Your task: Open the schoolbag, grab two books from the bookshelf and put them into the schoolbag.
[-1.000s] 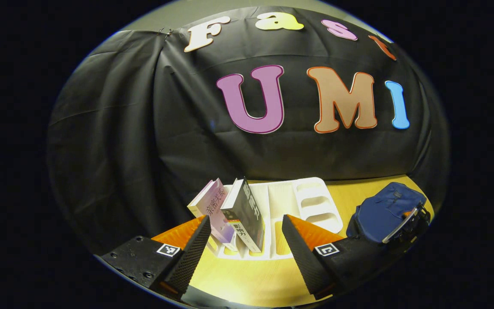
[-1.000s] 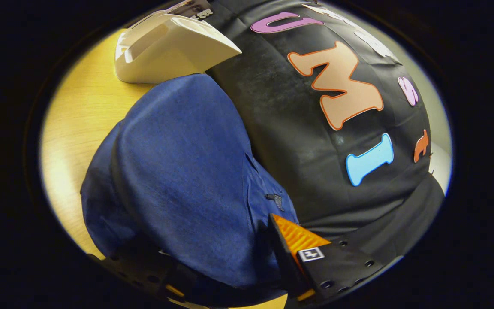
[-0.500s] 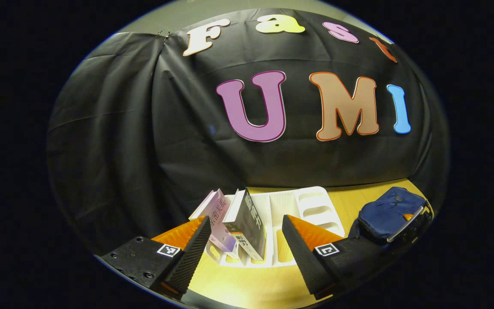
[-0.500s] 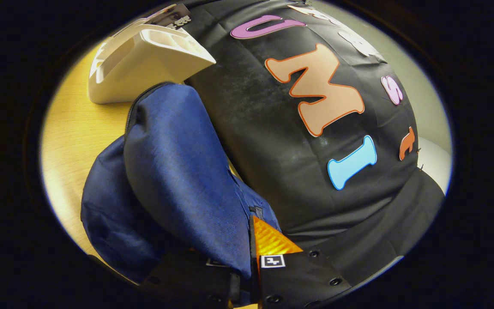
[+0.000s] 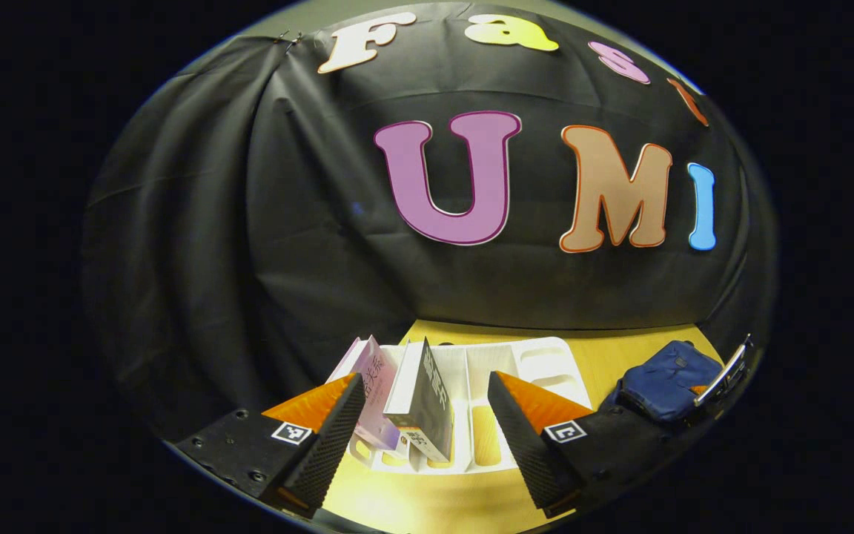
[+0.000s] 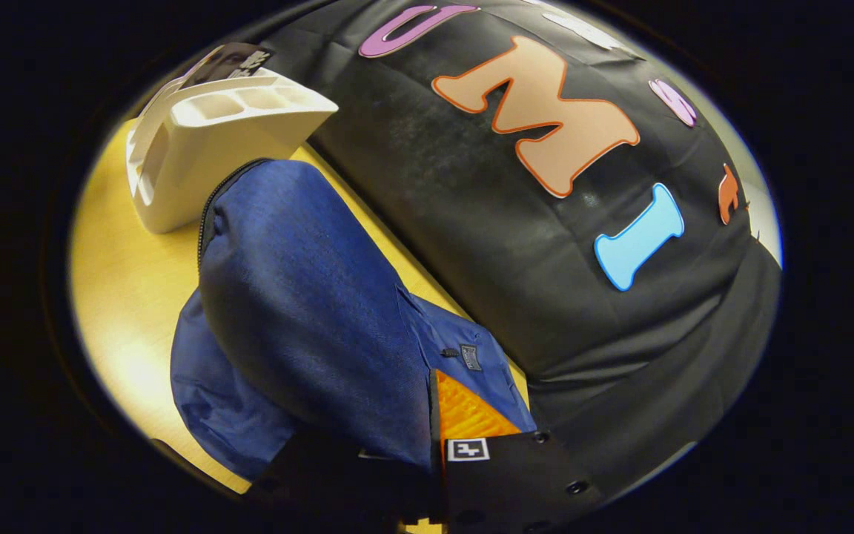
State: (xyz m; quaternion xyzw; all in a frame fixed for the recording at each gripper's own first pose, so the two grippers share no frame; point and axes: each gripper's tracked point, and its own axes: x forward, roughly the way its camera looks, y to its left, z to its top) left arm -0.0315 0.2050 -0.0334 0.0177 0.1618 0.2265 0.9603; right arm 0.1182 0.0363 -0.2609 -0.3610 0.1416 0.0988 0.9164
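Schoolbag (image 6: 301, 319), blue, lies on the wooden table (image 6: 123, 297) just beside the white bookshelf (image 6: 204, 148), a fold of its fabric pinched between the closed fingers of the right gripper (image 6: 427, 452). Left gripper (image 5: 427, 437) hangs wide apart and empty before a black book (image 5: 427, 397) and a pale purple book (image 5: 371, 393), both leaning in the bookshelf.

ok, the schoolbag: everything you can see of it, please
The schoolbag is dark blue, denim-like fabric, soft and slumped on the yellow wooden table beside the white bookshelf. A black zipper line edges its raised flap; a small dark tag sits on one side. The right gripper is shut on the flap's fabric, holding it up.
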